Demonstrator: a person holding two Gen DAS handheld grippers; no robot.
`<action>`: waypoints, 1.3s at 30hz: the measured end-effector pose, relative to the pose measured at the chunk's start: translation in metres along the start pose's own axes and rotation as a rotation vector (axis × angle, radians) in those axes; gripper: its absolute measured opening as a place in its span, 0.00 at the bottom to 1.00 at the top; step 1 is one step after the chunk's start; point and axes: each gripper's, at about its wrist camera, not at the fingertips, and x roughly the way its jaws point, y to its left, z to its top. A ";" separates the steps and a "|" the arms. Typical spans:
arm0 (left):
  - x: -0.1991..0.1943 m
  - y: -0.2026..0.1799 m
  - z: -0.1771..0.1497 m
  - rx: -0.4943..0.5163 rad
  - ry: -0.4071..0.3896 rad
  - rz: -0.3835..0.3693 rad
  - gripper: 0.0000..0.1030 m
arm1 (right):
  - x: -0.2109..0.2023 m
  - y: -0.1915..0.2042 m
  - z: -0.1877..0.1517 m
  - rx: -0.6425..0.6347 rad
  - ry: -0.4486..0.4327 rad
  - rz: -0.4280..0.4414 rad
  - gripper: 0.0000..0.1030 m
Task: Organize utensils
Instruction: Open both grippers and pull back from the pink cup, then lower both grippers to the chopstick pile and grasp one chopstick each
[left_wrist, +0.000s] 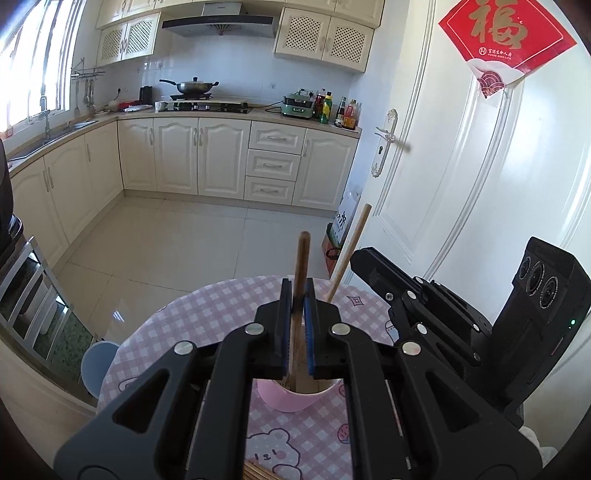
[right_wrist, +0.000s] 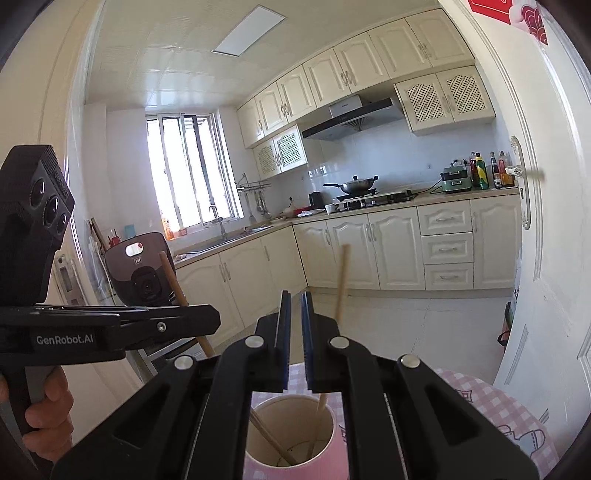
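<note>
- Left wrist view: the left gripper (left_wrist: 299, 295) has its jaws pressed together on a dark wooden chopstick (left_wrist: 302, 266), which stands nearly upright between the pads, its top well above the fingertips and its lower end down inside the pink cup (left_wrist: 286, 400) just below the jaws.
- Right wrist view: the right gripper (right_wrist: 296, 306) has its jaws drawn almost together with nothing between them — a thin gap and bare pads only.
- Directly beneath the right jaws sits the same pink cup (right_wrist: 258, 458), mouth open; two chopsticks lean inside it, and a pale chopstick (right_wrist: 341, 280) rises just beside the right-hand finger.
- Off to the left of the right gripper, the left gripper (right_wrist: 207, 317) shows side-on with a hand (right_wrist: 48, 413) around its grip, the dark chopstick (right_wrist: 173, 280) slanting through its jaws.
- Under the cup lies a pink checked tablecloth (left_wrist: 207, 325); more chopstick ends (left_wrist: 258, 472) poke in just under the left gripper's frame, probably still to be sorted.
- Judged risk: the clamped chopstick is tilted, so dropping it now could let it swing against the cup's rim and tip the light cup — or knock the pale chopstick out.
- Both grippers crowd the same cup; a sideways move by either could nudge it over the table's edge, which lies near.
</note>
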 end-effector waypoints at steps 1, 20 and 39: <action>0.000 0.000 -0.001 -0.002 0.006 -0.004 0.07 | -0.002 0.001 -0.001 -0.001 0.010 0.001 0.05; -0.062 -0.014 -0.037 0.021 -0.040 0.126 0.74 | -0.063 0.027 -0.017 -0.005 0.122 -0.074 0.18; -0.086 0.037 -0.141 -0.105 0.155 0.151 0.75 | -0.077 0.081 -0.091 -0.034 0.384 0.002 0.43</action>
